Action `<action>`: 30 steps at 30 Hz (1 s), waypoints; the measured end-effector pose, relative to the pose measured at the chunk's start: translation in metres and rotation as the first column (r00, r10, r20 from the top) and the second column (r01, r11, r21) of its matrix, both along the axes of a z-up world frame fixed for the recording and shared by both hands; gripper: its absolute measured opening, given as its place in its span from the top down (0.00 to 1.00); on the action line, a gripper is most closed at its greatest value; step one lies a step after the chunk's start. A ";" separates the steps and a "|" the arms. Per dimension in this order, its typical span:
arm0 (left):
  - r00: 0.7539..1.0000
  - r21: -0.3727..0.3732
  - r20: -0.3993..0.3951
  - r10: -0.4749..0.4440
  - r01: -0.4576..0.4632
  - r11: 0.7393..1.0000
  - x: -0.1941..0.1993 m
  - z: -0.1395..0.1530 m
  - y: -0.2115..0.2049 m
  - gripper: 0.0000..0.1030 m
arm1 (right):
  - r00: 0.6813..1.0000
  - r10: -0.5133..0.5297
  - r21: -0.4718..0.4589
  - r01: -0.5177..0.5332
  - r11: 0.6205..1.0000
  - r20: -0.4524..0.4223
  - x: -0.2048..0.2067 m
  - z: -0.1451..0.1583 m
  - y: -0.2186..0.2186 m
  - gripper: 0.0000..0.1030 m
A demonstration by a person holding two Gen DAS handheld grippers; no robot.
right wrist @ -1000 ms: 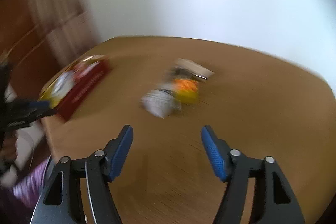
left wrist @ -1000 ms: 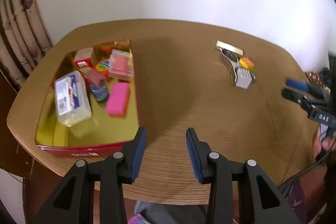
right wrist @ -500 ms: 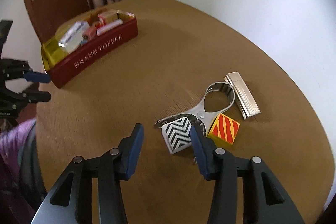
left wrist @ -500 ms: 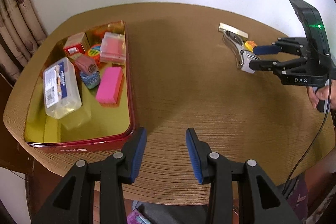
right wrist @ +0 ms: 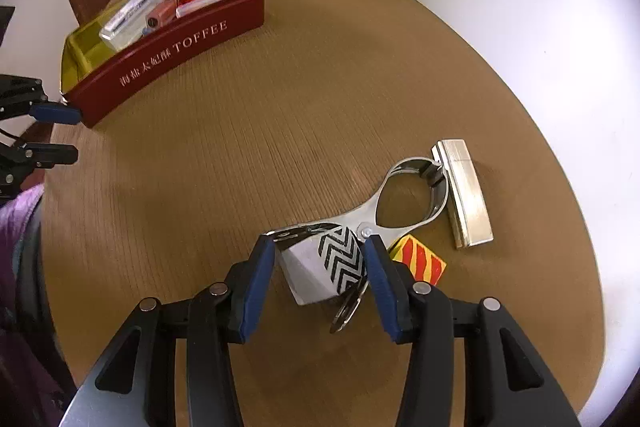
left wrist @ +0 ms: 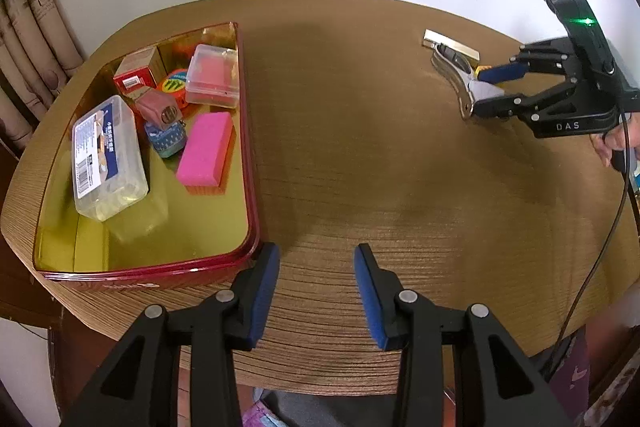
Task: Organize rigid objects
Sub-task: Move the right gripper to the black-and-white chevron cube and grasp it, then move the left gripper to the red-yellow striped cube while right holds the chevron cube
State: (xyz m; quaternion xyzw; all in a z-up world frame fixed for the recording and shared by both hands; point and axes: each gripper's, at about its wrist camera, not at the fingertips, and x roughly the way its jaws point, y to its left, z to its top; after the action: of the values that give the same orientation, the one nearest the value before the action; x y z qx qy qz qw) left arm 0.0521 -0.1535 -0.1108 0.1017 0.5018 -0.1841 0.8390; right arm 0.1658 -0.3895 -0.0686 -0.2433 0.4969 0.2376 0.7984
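A white block with black zigzag stripes (right wrist: 326,267) lies on the table on top of a metal clamp (right wrist: 404,199). My right gripper (right wrist: 318,267) is open, its fingers on either side of the block with small gaps. An orange and yellow block (right wrist: 420,261) and a gold bar (right wrist: 466,193) lie just right of it. A red toffee tin (left wrist: 248,155) holds several small boxes, among them a pink block (left wrist: 206,149). My left gripper (left wrist: 316,291) is open and empty at the table's near edge, right of the tin. In the left wrist view the right gripper (left wrist: 484,89) sits over the clamp (left wrist: 460,79).
The tin also shows in the right wrist view (right wrist: 172,51) at the far left, with the left gripper (right wrist: 60,135) beside it. Bare wood (left wrist: 360,131) lies between the tin and the clamp. A wall stands behind the table, curtains at the left.
My right gripper has moved forward and down, so its fingers now flank the zigzag block. My left gripper has hardly moved.
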 end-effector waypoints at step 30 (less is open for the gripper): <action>0.970 -0.098 0.005 -0.243 0.242 0.965 0.008 0.050 -0.047 0.61 | 0.719 -0.683 0.178 0.660 0.730 0.131 -0.152 -0.010 -0.161 0.73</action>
State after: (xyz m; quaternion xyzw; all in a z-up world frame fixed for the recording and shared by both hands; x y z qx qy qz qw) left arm 0.0605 -0.2009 -0.0604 0.1203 0.4787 -0.3100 0.8125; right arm 0.0141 -0.5508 -0.0789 -0.0199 0.4589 -0.0633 0.8860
